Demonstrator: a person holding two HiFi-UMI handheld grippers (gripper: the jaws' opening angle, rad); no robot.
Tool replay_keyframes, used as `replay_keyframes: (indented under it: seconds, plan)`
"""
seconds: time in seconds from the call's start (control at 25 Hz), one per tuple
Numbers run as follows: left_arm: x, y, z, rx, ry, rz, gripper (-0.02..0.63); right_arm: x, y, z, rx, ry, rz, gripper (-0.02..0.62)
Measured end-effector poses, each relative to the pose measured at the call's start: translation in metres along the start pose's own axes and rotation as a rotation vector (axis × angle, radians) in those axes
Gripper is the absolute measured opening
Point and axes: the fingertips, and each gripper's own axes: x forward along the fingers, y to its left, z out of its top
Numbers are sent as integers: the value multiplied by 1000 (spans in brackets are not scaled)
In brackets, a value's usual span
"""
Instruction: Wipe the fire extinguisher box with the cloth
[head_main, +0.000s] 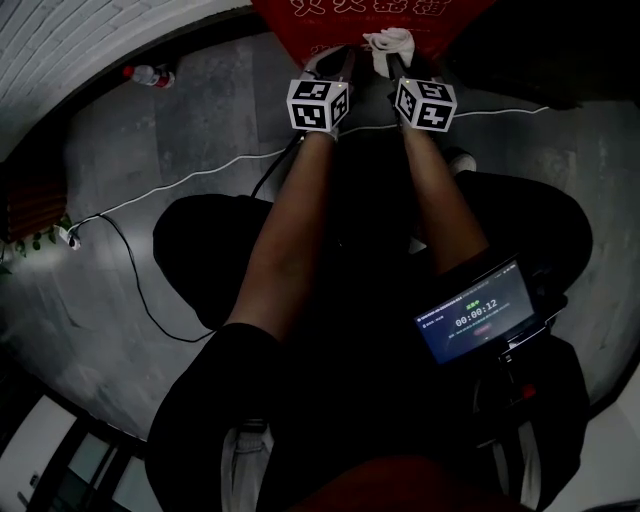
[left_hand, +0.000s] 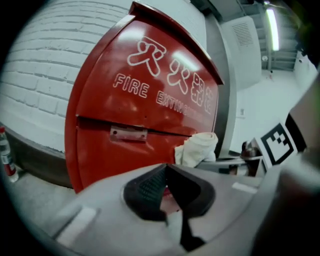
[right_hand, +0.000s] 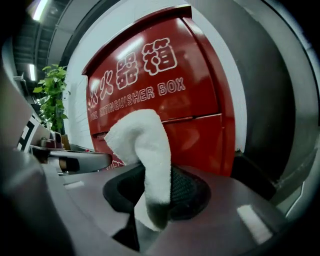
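The red fire extinguisher box (head_main: 340, 12) stands straight ahead against the wall, with white lettering on its front (left_hand: 145, 95) (right_hand: 165, 85). A white cloth (head_main: 390, 42) (right_hand: 142, 145) sticks up from my right gripper (right_hand: 155, 192), which is shut on it just short of the box front. In the left gripper view the cloth (left_hand: 198, 148) appears to the right, in front of the box's lower panel. My left gripper (left_hand: 167, 187) is beside the right one, close to the box, with its dark pads together and nothing held. Both marker cubes show in the head view, left (head_main: 318, 103) and right (head_main: 425, 103).
A white brick wall (left_hand: 40, 75) runs left of the box. A water bottle (head_main: 150, 75) lies on the grey floor by the wall, and a white cable (head_main: 180, 185) crosses the floor. A green plant (right_hand: 50, 95) stands at the left. A phone (head_main: 475, 315) shows a timer.
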Motion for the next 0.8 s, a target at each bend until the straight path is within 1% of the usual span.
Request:
replay_keyframes:
  seconds: [0.24,0.56,0.72,0.8]
  plan:
    - [5,-7,-8,19,15,-30,2,-14,-39,3,24,-23,-78,110]
    - [2,1,-9,33,29,-19,2,-27,-94,2,87,-38,-202,109]
    - [-7,15,-11,41,40,5,2,-25,-95,-1,98,-45,-211,107]
    - [-15,24,-16,38,42,23,2,-22,-81,-8,84,-53,-176,107]
